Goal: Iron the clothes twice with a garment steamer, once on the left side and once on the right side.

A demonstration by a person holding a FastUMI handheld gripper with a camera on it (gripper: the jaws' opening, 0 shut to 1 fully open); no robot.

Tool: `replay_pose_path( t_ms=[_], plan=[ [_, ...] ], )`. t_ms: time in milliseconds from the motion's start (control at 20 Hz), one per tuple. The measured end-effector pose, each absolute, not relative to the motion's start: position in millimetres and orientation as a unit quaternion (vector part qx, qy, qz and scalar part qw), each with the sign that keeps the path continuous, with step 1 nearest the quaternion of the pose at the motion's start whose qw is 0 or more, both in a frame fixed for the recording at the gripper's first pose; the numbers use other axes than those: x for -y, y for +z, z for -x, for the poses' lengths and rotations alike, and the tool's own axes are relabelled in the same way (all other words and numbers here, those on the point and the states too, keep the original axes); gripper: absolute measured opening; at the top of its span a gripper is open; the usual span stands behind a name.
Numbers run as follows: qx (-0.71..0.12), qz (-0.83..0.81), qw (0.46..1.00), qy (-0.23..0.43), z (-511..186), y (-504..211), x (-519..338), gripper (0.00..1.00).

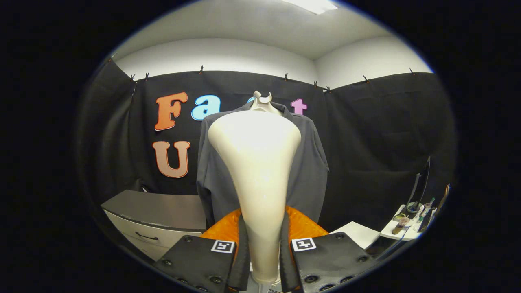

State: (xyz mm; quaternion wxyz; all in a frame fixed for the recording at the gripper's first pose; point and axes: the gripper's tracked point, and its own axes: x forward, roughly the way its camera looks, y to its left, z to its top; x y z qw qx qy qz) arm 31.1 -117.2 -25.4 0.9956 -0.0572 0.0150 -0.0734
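While the dark jacket (313, 162) hangs on a stand against the black cloth wall (374, 142) at the far side of the booth, a cream garment steamer (258, 171) rises straight in front of it and hides the whole middle of the garment, so that just the two shoulders, the sleeves and the collar show on either side. A pale hook-shaped stand top (262, 99) pokes up above the collar. To the near left stands a grey cabinet (158, 211) with a flat top and a drawer with a dark handle. To the near right a white shelf (407, 232) carries small bottles and other bits too small to tell apart, and a white block (356, 232) lies just beside it. A ceiling light (311, 5) glows overhead.

The steamer is smooth and glossy, broad and rounded at its head and tapering to a narrow handle. The jacket looks matt and soft. Behind the handle sits something orange (303, 226) with a rough, pebbled surface.

The gripper (263, 254) is closed to a narrow gap, both fingers (203, 260) pressing the steamer's slim handle, which stands upright between them.
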Motion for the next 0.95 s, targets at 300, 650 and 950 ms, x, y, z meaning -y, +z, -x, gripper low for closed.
replay_pose_path(
  t_ms=[300, 650, 950],
  plan=[
    [-0.020, 0.061, 0.995, -0.078, -27.4, -30.6, 120.7, 0.37],
    [-0.022, 0.059, 0.995, -0.077, -24.8, -29.2, 123.5, 0.37],
    [-0.019, 0.056, 0.996, -0.073, -18.6, -27.2, 126.8, 0.37]
  ],
)
